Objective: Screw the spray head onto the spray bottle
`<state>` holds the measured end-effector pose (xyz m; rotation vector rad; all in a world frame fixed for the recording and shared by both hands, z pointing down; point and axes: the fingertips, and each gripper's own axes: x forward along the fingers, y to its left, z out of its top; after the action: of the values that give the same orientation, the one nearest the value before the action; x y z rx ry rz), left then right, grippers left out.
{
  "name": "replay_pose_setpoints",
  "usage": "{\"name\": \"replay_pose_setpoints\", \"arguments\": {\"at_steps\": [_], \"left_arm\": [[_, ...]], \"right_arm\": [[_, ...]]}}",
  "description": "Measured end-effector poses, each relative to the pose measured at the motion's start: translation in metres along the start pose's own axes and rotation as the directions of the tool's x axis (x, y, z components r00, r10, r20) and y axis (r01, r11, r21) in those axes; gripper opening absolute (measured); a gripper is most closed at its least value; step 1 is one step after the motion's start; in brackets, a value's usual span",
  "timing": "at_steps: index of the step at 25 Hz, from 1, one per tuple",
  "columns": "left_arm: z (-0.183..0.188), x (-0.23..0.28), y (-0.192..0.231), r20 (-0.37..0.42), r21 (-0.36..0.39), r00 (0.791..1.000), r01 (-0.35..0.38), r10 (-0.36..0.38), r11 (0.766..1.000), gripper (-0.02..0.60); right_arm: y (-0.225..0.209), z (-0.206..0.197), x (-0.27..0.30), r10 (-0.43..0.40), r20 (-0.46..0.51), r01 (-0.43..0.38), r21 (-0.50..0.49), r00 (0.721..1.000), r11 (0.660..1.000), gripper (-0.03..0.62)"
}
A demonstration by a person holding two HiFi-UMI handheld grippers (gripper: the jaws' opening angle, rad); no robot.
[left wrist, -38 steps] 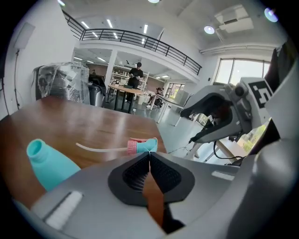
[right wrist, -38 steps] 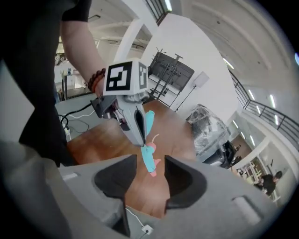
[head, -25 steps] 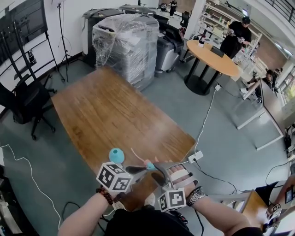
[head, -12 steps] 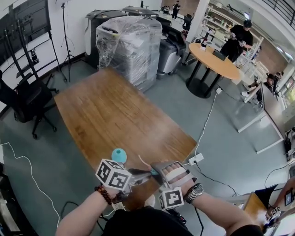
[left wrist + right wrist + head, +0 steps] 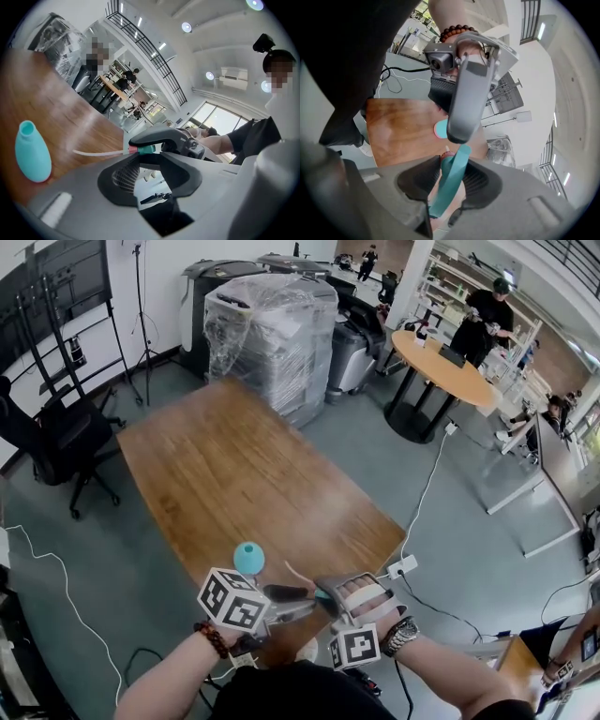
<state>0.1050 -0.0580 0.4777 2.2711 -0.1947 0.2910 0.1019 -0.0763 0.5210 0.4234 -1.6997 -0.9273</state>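
Note:
The teal spray bottle point(image 5: 247, 557) stands upright and uncapped on the wooden table point(image 5: 234, 465), near its front edge; it also shows in the left gripper view point(image 5: 32, 151). The spray head point(image 5: 451, 180), teal with a thin dip tube point(image 5: 98, 153), hangs in the air between both grippers, to the bottle's right. My right gripper point(image 5: 449, 176) has just been closing and its pads sit on the spray head's teal part. My left gripper point(image 5: 152, 164) has just been opening; its jaws stand apart below the collar point(image 5: 146, 149), with nothing between them.
A plastic-wrapped machine point(image 5: 267, 334) stands beyond the table's far end. An office chair point(image 5: 47, 442) is at the left, a round table point(image 5: 441, 357) at the back right. A power strip point(image 5: 401, 566) and cable lie on the floor by the table's right corner.
Both grippers stay close together over the table's near edge with the spray head between them. The left gripper has lifted a little. The bottle has not moved.

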Motion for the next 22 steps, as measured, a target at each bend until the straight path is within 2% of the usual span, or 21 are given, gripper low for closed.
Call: {"name": "replay_pose_setpoints", "arguments": {"at_steps": [1,2,6,8,9,11,14,17,19,21,22], "left_arm": [[-0.001,-0.003,0.001,-0.002,0.019,1.0,-0.015,0.015,1.0,0.173],[-0.002,-0.006,0.003,-0.006,0.044,0.999,-0.036,0.036,0.998,0.185],[-0.009,-0.03,0.016,-0.006,0.165,0.991,-0.128,0.131,0.978,0.197],[-0.012,-0.045,0.031,0.014,0.209,0.98,-0.197,0.199,0.958,0.186],[-0.013,-0.053,0.042,0.026,0.232,0.967,-0.252,0.253,0.939,0.185],[-0.014,-0.071,0.069,0.056,0.284,0.922,-0.382,0.382,0.88,0.184],[-0.015,-0.092,0.109,0.111,0.347,0.827,-0.552,0.551,0.758,0.201],[-0.016,-0.103,0.141,0.159,0.375,0.741,-0.657,0.652,0.654,0.303],[-0.019,-0.106,0.157,0.179,0.396,0.707,-0.688,0.684,0.608,0.371],[-0.025,-0.102,0.171,0.179,0.423,0.696,-0.693,0.696,0.584,0.413],[-0.029,-0.099,0.177,0.176,0.436,0.694,-0.691,0.698,0.577,0.459]], "right_arm": [[0.0,-0.002,0.0,0.001,-0.004,-0.001,0.011,1.0,1.0,0.124],[-0.001,-0.004,0.0,0.003,-0.007,-0.003,0.027,1.0,1.0,0.124],[-0.008,-0.012,-0.004,0.013,-0.017,-0.011,0.116,1.0,0.993,0.124],[-0.01,-0.017,-0.006,0.016,-0.021,-0.013,0.163,1.0,0.987,0.124],[-0.01,-0.019,-0.007,0.017,-0.021,-0.013,0.187,1.0,0.982,0.124],[-0.012,-0.022,-0.01,0.024,-0.021,-0.018,0.244,1.0,0.97,0.124],[-0.014,-0.028,-0.012,0.03,-0.023,-0.021,0.312,0.999,0.95,0.124],[-0.019,-0.031,-0.016,0.031,-0.028,-0.019,0.354,0.999,0.935,0.124],[-0.023,-0.029,-0.02,0.031,-0.032,-0.017,0.375,0.999,0.927,0.124],[-0.026,-0.028,-0.023,0.031,-0.034,-0.016,0.391,0.999,0.92,0.124],[-0.027,-0.027,-0.025,0.032,-0.035,-0.016,0.398,0.999,0.917,0.124]]}}
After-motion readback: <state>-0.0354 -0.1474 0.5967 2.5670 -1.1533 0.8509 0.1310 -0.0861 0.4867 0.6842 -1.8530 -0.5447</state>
